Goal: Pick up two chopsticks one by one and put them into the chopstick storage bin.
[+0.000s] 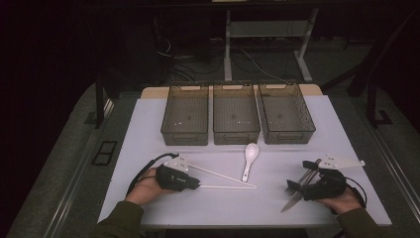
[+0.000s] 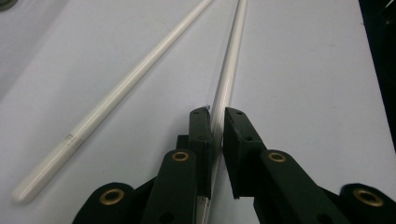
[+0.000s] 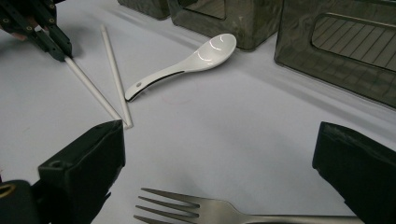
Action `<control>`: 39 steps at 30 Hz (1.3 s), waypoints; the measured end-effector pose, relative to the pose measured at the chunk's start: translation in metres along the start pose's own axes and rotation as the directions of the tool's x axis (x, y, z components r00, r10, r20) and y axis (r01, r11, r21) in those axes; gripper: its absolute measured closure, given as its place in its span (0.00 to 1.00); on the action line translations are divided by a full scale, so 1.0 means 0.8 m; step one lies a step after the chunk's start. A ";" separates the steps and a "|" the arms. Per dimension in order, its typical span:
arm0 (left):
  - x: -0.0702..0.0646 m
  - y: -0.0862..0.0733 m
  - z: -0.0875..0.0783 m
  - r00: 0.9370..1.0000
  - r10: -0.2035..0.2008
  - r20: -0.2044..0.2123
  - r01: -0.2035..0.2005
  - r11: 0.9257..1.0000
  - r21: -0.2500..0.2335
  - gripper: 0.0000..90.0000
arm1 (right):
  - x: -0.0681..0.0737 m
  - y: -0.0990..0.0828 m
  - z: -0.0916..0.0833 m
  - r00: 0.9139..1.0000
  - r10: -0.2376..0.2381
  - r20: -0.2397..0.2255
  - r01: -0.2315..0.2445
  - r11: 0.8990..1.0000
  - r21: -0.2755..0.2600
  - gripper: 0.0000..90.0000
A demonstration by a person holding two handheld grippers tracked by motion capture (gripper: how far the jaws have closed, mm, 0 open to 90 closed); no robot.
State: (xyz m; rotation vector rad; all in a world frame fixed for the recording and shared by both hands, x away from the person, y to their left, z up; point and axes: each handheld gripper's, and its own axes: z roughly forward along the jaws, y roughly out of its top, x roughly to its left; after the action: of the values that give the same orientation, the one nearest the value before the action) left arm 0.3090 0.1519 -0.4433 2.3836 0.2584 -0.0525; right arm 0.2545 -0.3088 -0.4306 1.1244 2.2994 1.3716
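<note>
White chopstick (image 2: 223, 88) sits pinched between the left gripper (image 2: 215, 119) jaws, closed on its near end, shaft running straight ahead along the table (image 1: 163, 124); its mate (image 2: 116, 95) lies loose to the jaws' left. Likely grabbed at the end for a clean lift toward the bins (image 1: 236, 113). Right gripper (image 3: 219, 154) jaws stand wide apart, holding nothing, with the fork (image 3: 196, 207) tines on the table between them; a knife (image 1: 292, 201) seems to lie alongside, dim. Spoon (image 3: 187, 63) rests farther ahead.
</note>
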 end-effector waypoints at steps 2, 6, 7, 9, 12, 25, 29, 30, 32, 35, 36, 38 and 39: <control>-0.004 0.000 0.000 1.000 -0.008 -0.006 0.008 1.000 0.002 0.90 | 0.000 0.000 0.000 1.000 0.000 0.001 0.000 1.000 0.000 0.03; -0.010 -0.001 -0.001 1.000 -0.014 -0.012 0.014 1.000 0.002 0.90 | 0.000 0.000 0.000 1.000 0.001 0.001 -0.001 1.000 0.000 0.03; -0.013 0.000 -0.001 1.000 -0.006 -0.016 0.007 1.000 0.016 0.90 | 0.000 0.000 0.000 1.000 0.001 0.002 -0.001 1.000 0.000 0.03; -0.017 0.001 -0.001 1.000 -0.008 -0.021 0.009 1.000 0.024 0.90 | 0.000 0.000 0.000 1.000 0.001 0.001 -0.001 1.000 -0.001 0.03; -0.023 0.002 -0.001 1.000 -0.005 -0.020 0.005 0.999 0.040 0.90 | 0.000 0.000 0.000 1.000 0.000 0.001 0.000 1.000 -0.001 0.03; -0.031 0.024 0.003 1.000 -0.006 -0.029 0.006 1.000 -0.017 0.82 | 0.000 0.000 0.000 1.000 -0.001 0.000 0.001 1.000 0.004 0.03; -0.032 0.031 0.015 1.000 0.015 -0.025 -0.015 1.000 0.004 0.84 | 0.000 0.000 0.000 1.000 -0.003 0.001 0.003 1.000 0.003 0.03; -0.031 0.033 0.022 1.000 0.015 -0.022 -0.015 1.000 0.014 0.84 | 0.000 0.000 0.000 1.000 -0.003 0.002 0.003 1.000 0.003 0.03; -0.030 0.033 0.024 1.000 0.011 -0.021 -0.011 1.000 0.017 0.86 | 0.000 0.000 0.000 1.000 -0.003 0.001 0.003 1.000 0.003 0.03; -0.028 0.033 0.029 1.000 0.007 -0.023 -0.006 1.000 0.024 0.88 | 0.000 0.000 0.000 1.000 -0.002 0.001 0.002 1.000 0.003 0.03; -0.027 0.032 0.029 1.000 0.013 -0.020 -0.013 0.999 0.031 0.88 | 0.000 0.000 0.000 1.000 -0.001 0.001 0.001 1.000 0.003 0.03; -0.027 0.031 0.030 1.000 0.014 -0.019 -0.013 1.000 0.026 0.88 | 0.000 0.000 0.000 1.000 -0.001 0.001 0.001 1.000 0.003 0.03; -0.027 0.031 0.030 1.000 0.012 -0.020 -0.012 1.000 0.024 0.89 | 0.000 0.000 0.000 1.000 -0.002 0.000 0.002 1.000 0.003 0.03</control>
State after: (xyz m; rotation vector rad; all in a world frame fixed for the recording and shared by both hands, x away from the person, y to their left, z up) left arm 0.2935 0.1143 -0.4418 2.4102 0.2546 -0.0257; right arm 0.2546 -0.3086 -0.4307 1.1227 2.3031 1.3672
